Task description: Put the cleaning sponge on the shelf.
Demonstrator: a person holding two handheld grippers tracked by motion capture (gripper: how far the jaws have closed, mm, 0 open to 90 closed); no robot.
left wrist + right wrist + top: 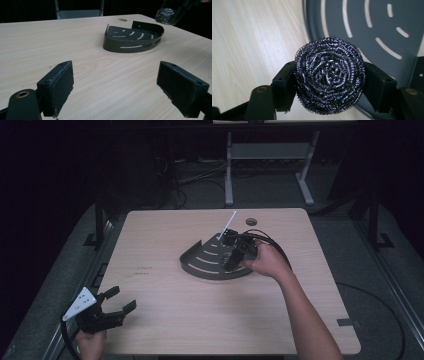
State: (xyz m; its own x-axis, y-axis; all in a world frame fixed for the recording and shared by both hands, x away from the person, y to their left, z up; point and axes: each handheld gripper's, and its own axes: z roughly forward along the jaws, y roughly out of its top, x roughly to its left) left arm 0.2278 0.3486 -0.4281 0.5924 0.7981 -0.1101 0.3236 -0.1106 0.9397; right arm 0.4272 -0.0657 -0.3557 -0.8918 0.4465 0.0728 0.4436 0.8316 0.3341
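Observation:
A dark grey quarter-round slotted shelf [202, 262] lies flat on the wooden table, right of centre. My right gripper [231, 261] hangs just over the shelf's right part, pointing down. In the right gripper view its jaws are shut on a round steel-wool scourer [329, 75], one pad pressed into each side, with the shelf's slotted floor [372, 27] below and to the right. My left gripper [117, 306] rests at the table's front left corner, open and holding nothing. The left gripper view looks across bare wood at the shelf [132, 37], with the scourer [166, 12] at top right.
A round cable hole [251, 222] sits in the table behind the shelf. Cables trail from both grippers. The white legs of another desk [229, 170] and loose floor cables lie beyond the far edge. A strip of tape [347, 322] marks the front right corner.

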